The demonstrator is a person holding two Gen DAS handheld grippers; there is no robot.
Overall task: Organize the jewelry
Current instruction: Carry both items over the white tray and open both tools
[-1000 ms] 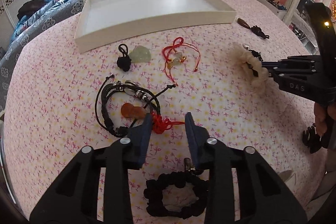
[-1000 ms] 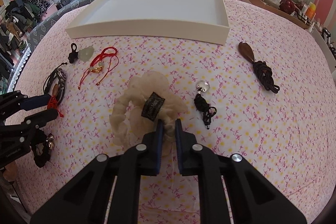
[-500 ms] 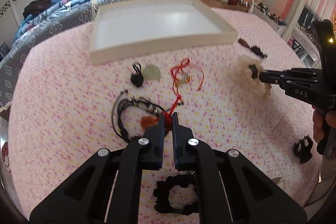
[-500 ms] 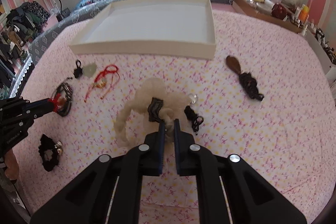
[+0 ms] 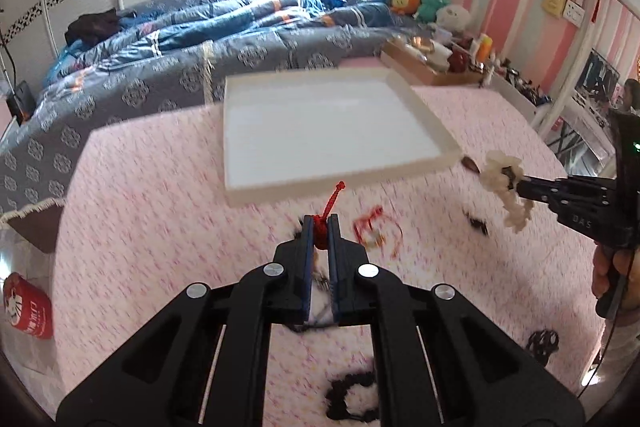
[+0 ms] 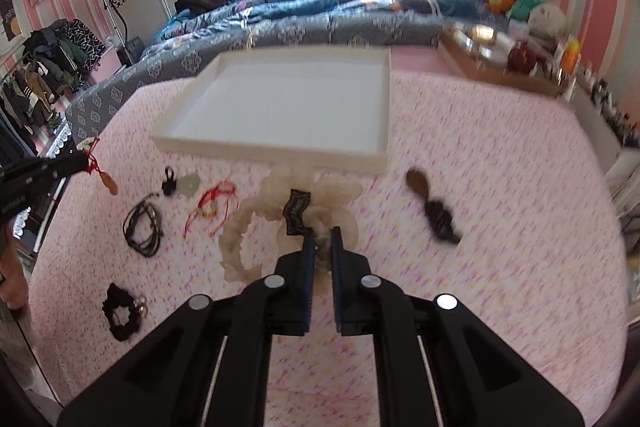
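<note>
Jaws of the left gripper (image 5: 320,227) are clamped on the red knotted cord (image 5: 325,215) of a pendant that a second ago lay on the spread between fingers still held wide; in the right wrist view its amber bead (image 6: 109,182) now dangles clear of the fabric. The right gripper (image 6: 321,247) is likewise pinched on the cream scrunchie (image 6: 256,215), which has been lifted off the spread and hangs in loops from the tips. Both pieces have risen together, and the white tray (image 6: 378,159) ahead is bare, so the judgement is that sorting has only begun and the carry to the tray comes next. Left behind on the pink floral bedspread (image 6: 500,187) are a black cord bracelet (image 6: 143,231), a red string bracelet (image 6: 212,205), a pale green stone (image 6: 190,183) with a black knot (image 6: 169,182) just beside it, a black scrunchie (image 6: 120,317) and, well apart on the other side, a brown wooden pendant (image 6: 417,181) on dark cord. A blue patterned quilt (image 6: 320,15) lies heaped beyond the tray. Soft toys (image 6: 516,1) sit near the window, a wooden tray of bottles (image 6: 500,67) stands at the bed's edge, clothes hang on a rack (image 6: 40,83) at the far left, and pink striped walls close the room. Motion blur softens the smaller pieces in the left wrist view.
</note>
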